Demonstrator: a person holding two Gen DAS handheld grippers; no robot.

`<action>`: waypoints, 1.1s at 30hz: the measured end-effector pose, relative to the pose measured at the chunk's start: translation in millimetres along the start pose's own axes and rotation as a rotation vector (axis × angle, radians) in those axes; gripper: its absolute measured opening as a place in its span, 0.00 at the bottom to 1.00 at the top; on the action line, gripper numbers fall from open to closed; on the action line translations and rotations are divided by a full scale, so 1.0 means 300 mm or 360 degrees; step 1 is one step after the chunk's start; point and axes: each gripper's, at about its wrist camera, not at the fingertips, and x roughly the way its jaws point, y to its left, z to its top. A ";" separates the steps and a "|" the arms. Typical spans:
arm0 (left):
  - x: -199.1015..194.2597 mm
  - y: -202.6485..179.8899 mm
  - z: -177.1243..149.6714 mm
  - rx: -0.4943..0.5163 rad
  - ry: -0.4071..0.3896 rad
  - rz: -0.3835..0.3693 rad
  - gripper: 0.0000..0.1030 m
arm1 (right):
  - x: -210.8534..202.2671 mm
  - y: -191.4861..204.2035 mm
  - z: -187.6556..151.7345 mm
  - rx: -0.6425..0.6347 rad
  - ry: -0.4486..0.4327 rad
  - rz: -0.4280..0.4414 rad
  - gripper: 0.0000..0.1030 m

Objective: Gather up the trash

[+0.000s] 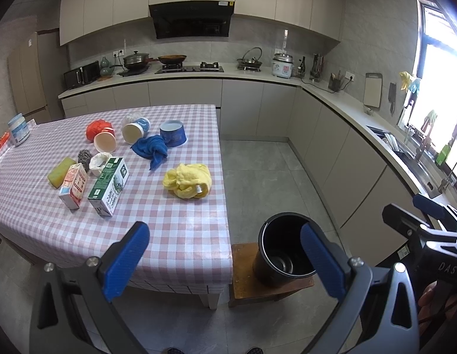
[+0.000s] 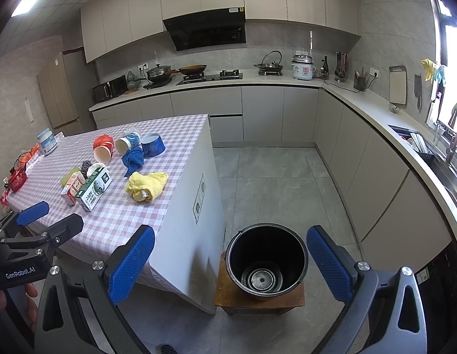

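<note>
**Hovering with both tongs spread**

Left wrist: left tongs [image 1: 225, 261] apart, empty; green-and-white milk carton [image 1: 108, 186] lying on pink-checked worktop [image 1: 181, 224].

Right wrist: right tongs [image 2: 230, 265] apart above black round bin [image 2: 266, 261] on brown wooden stool [image 2: 228, 295].

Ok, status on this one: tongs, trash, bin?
Left tongs open, empty. Right tongs open, empty. Cartons, cups untouched on table. Black bin on stool, nothing blocking.
</note>
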 end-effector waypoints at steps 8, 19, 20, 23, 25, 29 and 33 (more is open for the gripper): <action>0.012 0.004 0.007 -0.0007 0.0011 -0.0006 1.00 | 0.009 0.000 0.003 -0.0004 0.0007 0.0000 1.00; 0.015 0.042 0.006 -0.0012 0.0012 -0.0002 1.00 | 0.036 0.006 0.002 -0.0004 0.0011 0.0034 1.00; 0.013 0.052 0.008 -0.0018 0.0009 0.0005 1.00 | 0.039 0.008 0.003 -0.0006 0.0009 0.0041 1.00; 0.009 0.093 0.010 -0.0048 -0.0005 0.0027 1.00 | 0.060 0.014 0.005 -0.0012 0.0013 0.0063 1.00; 0.010 0.126 0.010 -0.0078 0.0001 0.0030 1.00 | 0.076 0.021 0.007 -0.0012 0.0018 0.0087 1.00; 0.027 0.219 -0.006 -0.0181 0.0057 0.0038 1.00 | 0.115 0.061 0.010 -0.0031 0.0035 0.0155 1.00; 0.029 0.303 -0.025 -0.0222 0.0073 0.0112 0.99 | 0.145 0.133 0.019 -0.0070 0.0041 0.0218 1.00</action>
